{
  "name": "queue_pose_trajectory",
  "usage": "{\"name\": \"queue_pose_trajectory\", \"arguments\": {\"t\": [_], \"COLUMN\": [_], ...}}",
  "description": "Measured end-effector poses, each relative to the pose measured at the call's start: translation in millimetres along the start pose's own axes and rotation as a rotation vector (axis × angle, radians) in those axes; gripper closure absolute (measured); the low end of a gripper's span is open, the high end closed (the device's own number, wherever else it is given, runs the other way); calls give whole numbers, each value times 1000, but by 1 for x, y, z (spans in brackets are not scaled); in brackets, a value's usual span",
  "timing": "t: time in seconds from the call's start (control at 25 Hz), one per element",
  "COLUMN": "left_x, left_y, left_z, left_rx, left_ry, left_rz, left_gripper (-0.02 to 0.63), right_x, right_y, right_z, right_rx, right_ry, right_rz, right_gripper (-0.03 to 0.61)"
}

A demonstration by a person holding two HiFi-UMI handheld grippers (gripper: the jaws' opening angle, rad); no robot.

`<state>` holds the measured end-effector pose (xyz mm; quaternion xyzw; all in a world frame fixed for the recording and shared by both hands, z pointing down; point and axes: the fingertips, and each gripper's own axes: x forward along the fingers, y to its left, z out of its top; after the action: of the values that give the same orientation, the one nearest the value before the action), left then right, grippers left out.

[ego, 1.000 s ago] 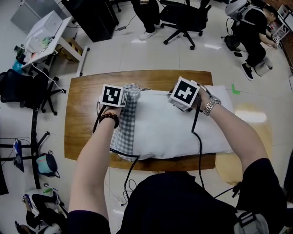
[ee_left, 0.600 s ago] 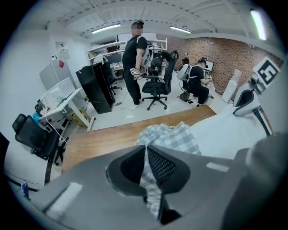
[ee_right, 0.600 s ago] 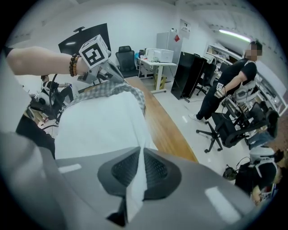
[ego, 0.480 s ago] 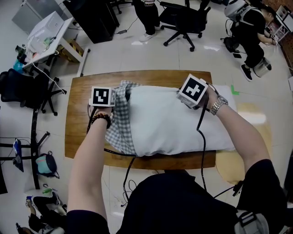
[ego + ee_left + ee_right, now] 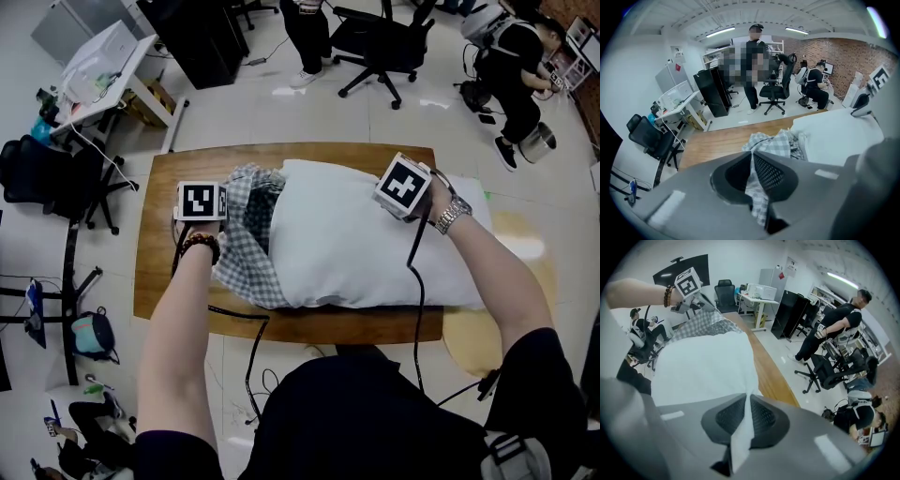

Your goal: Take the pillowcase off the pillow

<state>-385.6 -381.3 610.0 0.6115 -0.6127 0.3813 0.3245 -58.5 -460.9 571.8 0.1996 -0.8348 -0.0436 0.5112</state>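
To strip the cover sideways, apparently, clamps the closed left gripper (image 5: 752, 157) on a fold of checked pillowcase (image 5: 776, 143) and the closed right gripper (image 5: 746, 401) on a corner of the white pillow (image 5: 366, 248) as anchor. Leaves the pillowcase bunched at the pillow's left end on the worktop (image 5: 155, 281), most of the pillow bare. Reads no brand or wording out to the office chair (image 5: 380, 37) beyond, only square markers (image 5: 201, 201) on the gripper cubes.

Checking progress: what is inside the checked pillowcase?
Only one end of the white pillow goes into the bunched pillowcase; the cloth hides how deep.
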Motion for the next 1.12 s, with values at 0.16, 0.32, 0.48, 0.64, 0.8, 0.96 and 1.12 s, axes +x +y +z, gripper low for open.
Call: {"name": "queue_pose_trajectory", "arguments": {"t": [0.16, 0.32, 0.48, 0.64, 0.8, 0.96, 1.12], "left_x": [2, -4, -18, -34, -44, -56, -70], "left_y": [-4, -15, -23, -27, -35, -40, -47], "left_z": [12, 10, 1, -18, -34, -72, -105], "left_rx": [55, 79, 88, 96, 99, 95, 51], "left_ry": [-103, -137, -161, -178, -187, -200, -215], "left_rz": [-24, -36, -59, -77, -97, -123, -178], "left_gripper": [586, 524, 506, 499, 485, 471, 454], "right_x": [4, 7, -10, -26, -40, -47, -57], "right_y": [18, 37, 51, 78, 100, 147, 188], "right_z": [-6, -14, -4, 6, 14, 20, 28], "right_rx": [5, 15, 18, 2, -26, -45, -68], "right_ry": [-3, 6, -32, -49, -64, -85, -106], "right_rz": [26, 59, 37, 21, 18, 25, 32], "right_gripper": [499, 421, 402, 400, 400, 397, 383]}}
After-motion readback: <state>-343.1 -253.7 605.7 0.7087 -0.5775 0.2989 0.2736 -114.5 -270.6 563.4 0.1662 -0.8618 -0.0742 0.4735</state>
